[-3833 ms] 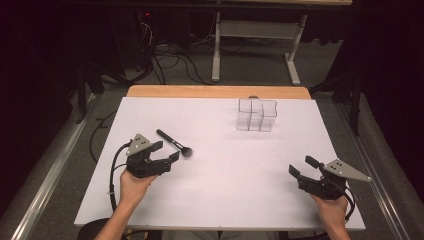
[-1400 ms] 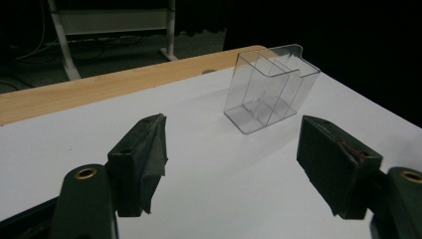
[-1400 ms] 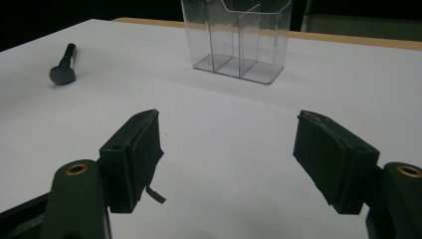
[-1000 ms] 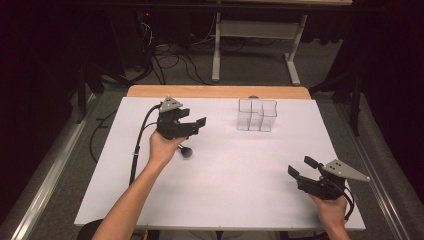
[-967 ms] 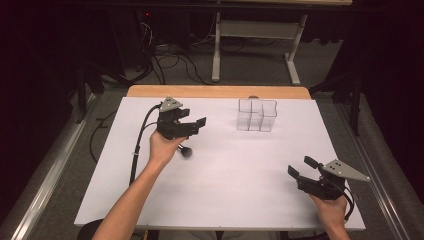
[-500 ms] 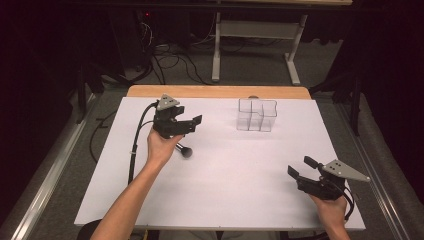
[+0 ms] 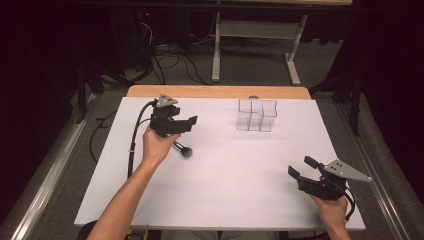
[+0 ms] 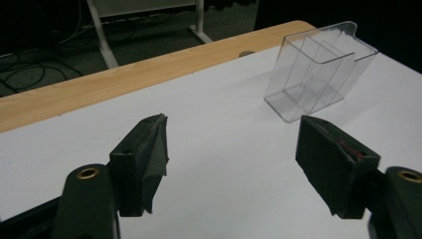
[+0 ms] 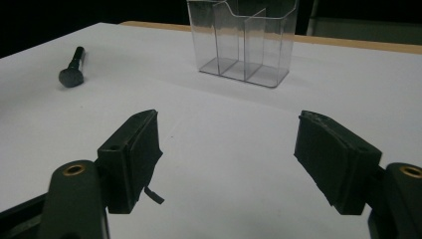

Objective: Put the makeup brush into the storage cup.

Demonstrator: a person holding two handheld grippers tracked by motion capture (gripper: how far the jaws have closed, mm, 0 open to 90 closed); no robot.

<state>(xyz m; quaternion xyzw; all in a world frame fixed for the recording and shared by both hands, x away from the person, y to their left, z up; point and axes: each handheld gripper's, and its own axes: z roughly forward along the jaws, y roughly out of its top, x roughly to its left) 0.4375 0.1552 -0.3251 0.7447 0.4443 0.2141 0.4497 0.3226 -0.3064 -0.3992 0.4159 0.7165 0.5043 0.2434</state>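
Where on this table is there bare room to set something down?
Bare sheet between the brush and the right gripper, and along the near edge of the table. Tighter near the clear organizer and under the left gripper.

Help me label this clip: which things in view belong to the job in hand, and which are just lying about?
In the job:
- black brush, lying on the table below the left gripper
- clear organiser, likely where it goes

Just lying about:
- floor cables
- white table frame
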